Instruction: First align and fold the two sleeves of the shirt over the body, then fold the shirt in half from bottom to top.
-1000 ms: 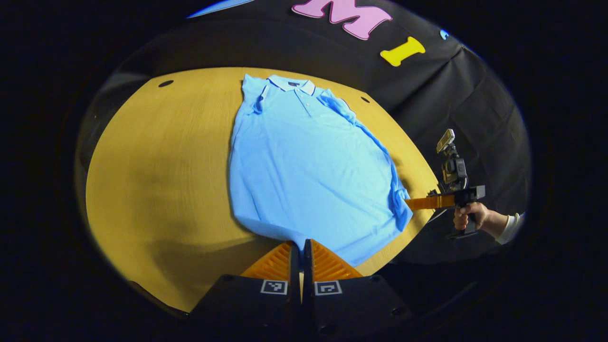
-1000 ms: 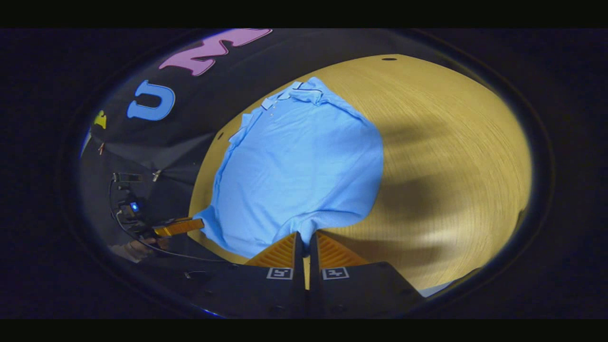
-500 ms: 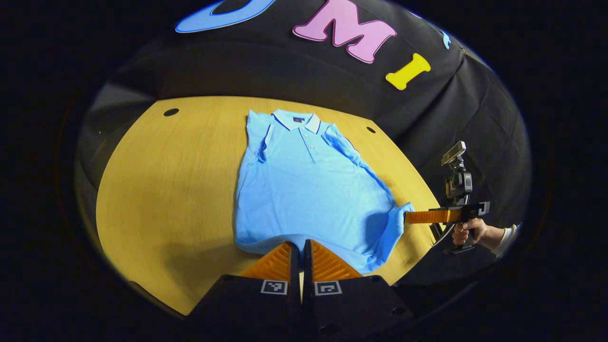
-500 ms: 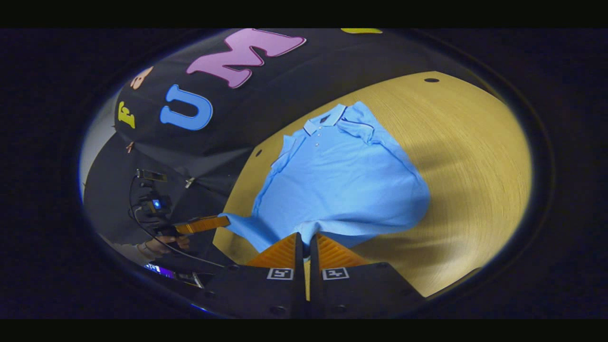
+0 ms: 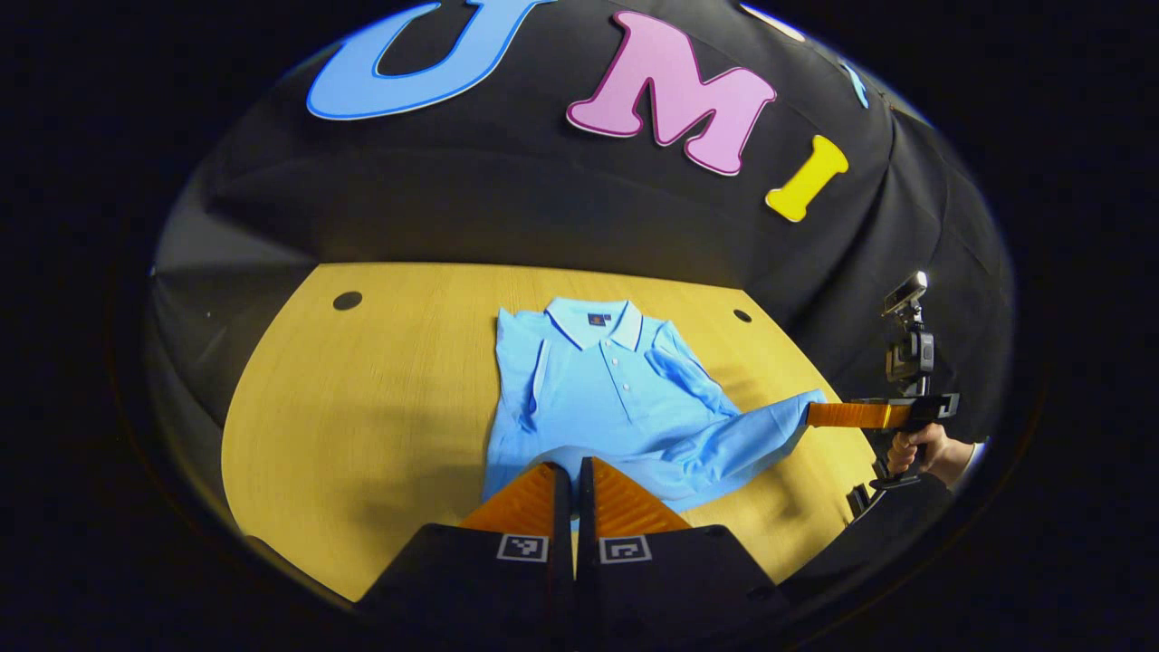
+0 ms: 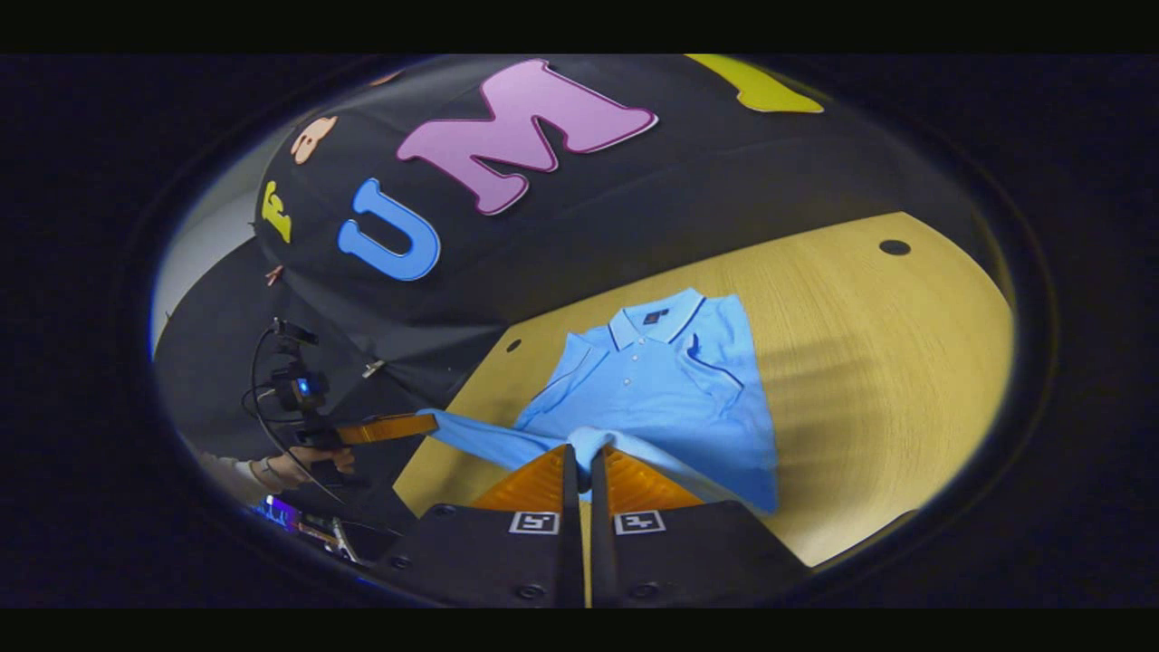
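Your left gripper (image 5: pixel 572 471) is clamped on the bottom hem of the light blue polo shirt (image 5: pixel 605 385) at lower centre, hem lifted. Your right gripper (image 6: pixel 579 462) pinches the hem's other corner. The collar lies at mid-frame on the yellow wooden tabletop (image 5: pixel 380 398).

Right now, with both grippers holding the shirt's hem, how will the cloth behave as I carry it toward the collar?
Probably floppy: the shirt sags between the left gripper and the right gripper. It looks light and likely drapes over itself. The folded sleeves may shift on the table if dragged.
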Motion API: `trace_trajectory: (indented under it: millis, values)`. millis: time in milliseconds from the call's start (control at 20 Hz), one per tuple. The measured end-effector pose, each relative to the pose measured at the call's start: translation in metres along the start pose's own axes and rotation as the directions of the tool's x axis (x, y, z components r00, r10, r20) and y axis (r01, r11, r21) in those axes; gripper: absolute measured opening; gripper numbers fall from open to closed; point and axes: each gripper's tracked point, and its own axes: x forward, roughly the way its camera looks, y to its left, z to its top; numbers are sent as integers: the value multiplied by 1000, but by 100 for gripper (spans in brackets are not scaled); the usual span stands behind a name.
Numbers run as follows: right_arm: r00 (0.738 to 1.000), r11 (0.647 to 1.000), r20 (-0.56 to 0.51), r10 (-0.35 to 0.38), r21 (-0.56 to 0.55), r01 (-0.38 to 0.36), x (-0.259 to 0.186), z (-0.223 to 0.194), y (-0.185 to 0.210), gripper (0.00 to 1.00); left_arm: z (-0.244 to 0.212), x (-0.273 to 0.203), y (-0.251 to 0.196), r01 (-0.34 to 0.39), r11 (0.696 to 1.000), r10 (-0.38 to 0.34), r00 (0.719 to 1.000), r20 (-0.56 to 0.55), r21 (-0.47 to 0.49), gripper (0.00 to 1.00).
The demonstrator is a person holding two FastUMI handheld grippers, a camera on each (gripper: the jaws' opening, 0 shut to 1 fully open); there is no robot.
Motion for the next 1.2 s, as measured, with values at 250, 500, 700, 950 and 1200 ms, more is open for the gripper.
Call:
trace_trajectory:
  millis: [250,500,700,950,1200]
  values:
    - [997,995,27,73,-65,-72,43,63,-9,2,62,48,10,-65,998,63,996,69,23,6]
    - [995,993,71,72,-100,-65,85,126,-42,7,115,87,41,-154,988,150,981,125,22,6]
    - [993,996,115,15,-95,-4,118,165,-80,7,146,131,71,-224,974,218,968,126,34,6]
    - [982,993,157,-106,-41,114,158,183,-138,7,169,212,90,-214,976,218,969,118,-46,6]
    - [971,974,95,-221,-24,224,190,164,-197,7,150,270,122,-275,961,275,960,47,13,6]
